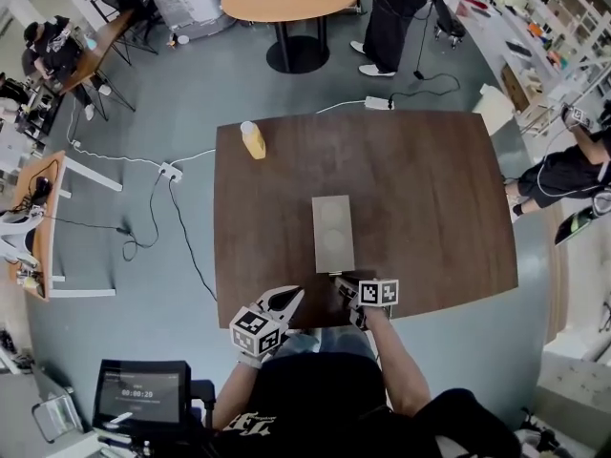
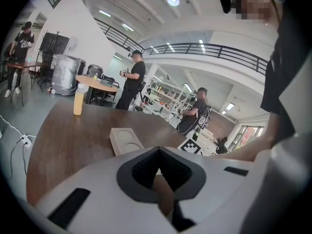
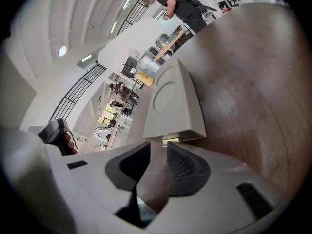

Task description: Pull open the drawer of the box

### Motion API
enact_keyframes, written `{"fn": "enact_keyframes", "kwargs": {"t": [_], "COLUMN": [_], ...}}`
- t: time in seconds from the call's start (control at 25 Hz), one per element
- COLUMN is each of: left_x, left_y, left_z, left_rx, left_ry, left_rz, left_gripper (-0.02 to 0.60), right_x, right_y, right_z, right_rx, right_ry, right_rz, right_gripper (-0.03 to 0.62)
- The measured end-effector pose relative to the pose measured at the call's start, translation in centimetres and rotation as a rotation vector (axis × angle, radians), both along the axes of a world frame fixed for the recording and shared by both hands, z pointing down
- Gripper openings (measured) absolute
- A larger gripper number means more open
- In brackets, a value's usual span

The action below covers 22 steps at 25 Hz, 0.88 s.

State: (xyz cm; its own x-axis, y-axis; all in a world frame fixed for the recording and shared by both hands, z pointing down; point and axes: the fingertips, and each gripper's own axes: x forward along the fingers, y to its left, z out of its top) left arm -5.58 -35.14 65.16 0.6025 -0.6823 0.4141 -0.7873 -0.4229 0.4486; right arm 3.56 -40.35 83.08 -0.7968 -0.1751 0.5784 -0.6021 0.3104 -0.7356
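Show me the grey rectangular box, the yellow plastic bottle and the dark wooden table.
grey rectangular box [image 1: 332, 232]: head view, middle of its top face.
yellow plastic bottle [image 1: 254, 144]: head view, its body.
dark wooden table [image 1: 430, 189]: head view, bare top right of the box.

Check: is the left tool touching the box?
Apart. The head view shows bare table between the left tool and the box. The left gripper view shows the same gap ahead of its shut jaws.

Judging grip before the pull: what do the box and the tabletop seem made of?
Box: pale beige, matte, with crisp edges and round recesses in the top. It could be plastic or painted wood; I can't tell which. Tabletop: dark brown wood grain with a soft sheen, likely veneer or laminate.
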Motion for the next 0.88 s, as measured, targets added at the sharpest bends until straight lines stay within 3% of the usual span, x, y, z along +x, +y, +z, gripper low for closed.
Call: {"fn": "enact_keyframes", "kwargs": {"t": [0.48, 0.72, 0.88], "left_x": [1.4, 1.3, 1.3], "left_y": [-1.3, -1.0, -1.2], "left_z": [-0.1, 0.5, 0.6], "left_rx": [-0.029, -0.052, -0.055], "left_ry": [-0.004, -0.008, -0.012], "left_rz": [0.018, 0.025, 0.032], "left_gripper": [0.005, 0.005, 0.005], "right_x": [0.0, 0.0, 0.1], "right_y": [-0.5, -0.7, -0.8], "right_z": [1.8, 1.7, 2.1], "right_rx": [-0.105, -0.157, -0.143], "right_ry": [-0.054, -0.149, -0.123], "right_rz": [0.041, 0.074, 0.063], "right_gripper": [0.078, 0.077, 0.080]}}
